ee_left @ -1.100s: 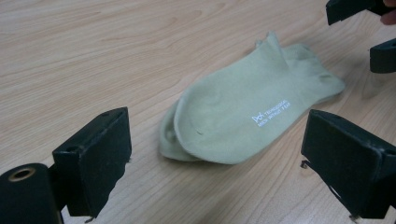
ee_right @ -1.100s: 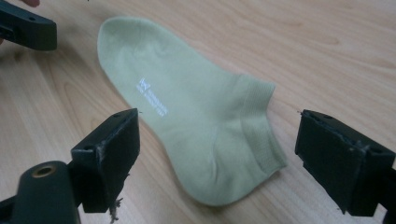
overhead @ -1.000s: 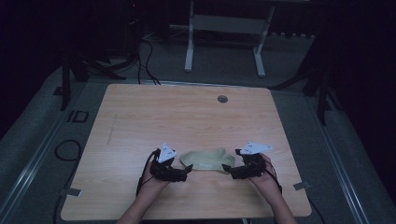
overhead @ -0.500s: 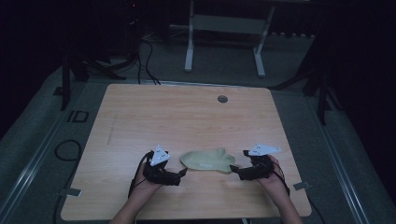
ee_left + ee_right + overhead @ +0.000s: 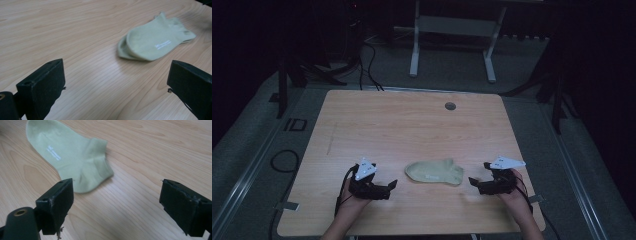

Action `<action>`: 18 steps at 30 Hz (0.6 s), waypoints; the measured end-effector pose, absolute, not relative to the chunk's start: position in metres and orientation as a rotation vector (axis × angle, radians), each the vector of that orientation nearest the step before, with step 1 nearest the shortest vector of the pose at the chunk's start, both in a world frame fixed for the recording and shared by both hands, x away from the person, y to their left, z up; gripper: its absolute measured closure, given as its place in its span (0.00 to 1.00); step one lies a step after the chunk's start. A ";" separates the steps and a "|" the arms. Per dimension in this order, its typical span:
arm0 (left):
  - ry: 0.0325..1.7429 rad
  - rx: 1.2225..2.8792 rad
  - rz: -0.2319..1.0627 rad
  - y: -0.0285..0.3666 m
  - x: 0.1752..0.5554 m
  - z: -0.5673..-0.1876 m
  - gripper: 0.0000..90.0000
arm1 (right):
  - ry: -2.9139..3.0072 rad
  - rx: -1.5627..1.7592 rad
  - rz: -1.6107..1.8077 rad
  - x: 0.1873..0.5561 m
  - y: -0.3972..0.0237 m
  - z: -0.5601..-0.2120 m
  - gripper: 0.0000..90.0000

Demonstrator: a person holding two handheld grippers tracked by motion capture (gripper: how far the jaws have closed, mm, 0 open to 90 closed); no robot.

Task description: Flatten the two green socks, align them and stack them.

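- Wooden tabletop (image 5: 412, 125): we note a pale green sock (image 5: 434, 171) lying flat.
- Left hand-held gripper (image 5: 388, 186): jaws apart, just opened wider, nothing between.
- Right hand-held gripper (image 5: 474, 182): jaws apart, clear of sock.

Pale green ankle sock (image 5: 434, 171) lies flat near the table's front edge; white label up.

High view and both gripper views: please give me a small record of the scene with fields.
item: pale green sock, lying flat, white print on it
surface: wooden table
left gripper: open, fingers empty, apart from the sock on its left
right gripper: open, fingers empty, apart from the sock on its right
other: round grommet near the far edge
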State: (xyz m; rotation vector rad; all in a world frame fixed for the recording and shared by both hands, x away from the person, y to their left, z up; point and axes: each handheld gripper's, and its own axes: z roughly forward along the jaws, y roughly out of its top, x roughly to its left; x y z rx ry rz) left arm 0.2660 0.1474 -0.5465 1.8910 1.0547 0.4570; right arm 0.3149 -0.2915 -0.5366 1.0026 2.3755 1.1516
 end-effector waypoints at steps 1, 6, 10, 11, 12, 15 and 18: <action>1.058 1.894 0.466 0.151 0.265 -0.547 0.02 | 2.373 1.005 1.146 0.314 -0.294 -0.537 0.13; 1.108 1.882 0.502 0.168 0.259 -0.550 0.02 | 2.350 1.036 1.116 0.311 -0.307 -0.541 0.13; 1.138 1.870 0.510 0.182 0.253 -0.552 0.02 | 2.330 1.064 1.108 0.309 -0.318 -0.543 0.13; 1.147 1.878 0.508 0.188 0.251 -0.554 0.02 | 2.321 1.073 1.110 0.309 -0.321 -0.543 0.13; 1.147 1.878 0.508 0.188 0.251 -0.554 0.02 | 2.316 1.082 1.115 0.308 -0.323 -0.543 0.13; 1.157 1.880 0.535 0.197 0.247 -0.556 0.02 | 2.296 1.099 1.114 0.307 -0.329 -0.543 0.13; 1.184 1.854 0.544 0.206 0.243 -0.555 0.02 | 2.278 1.121 1.121 0.305 -0.336 -0.543 0.13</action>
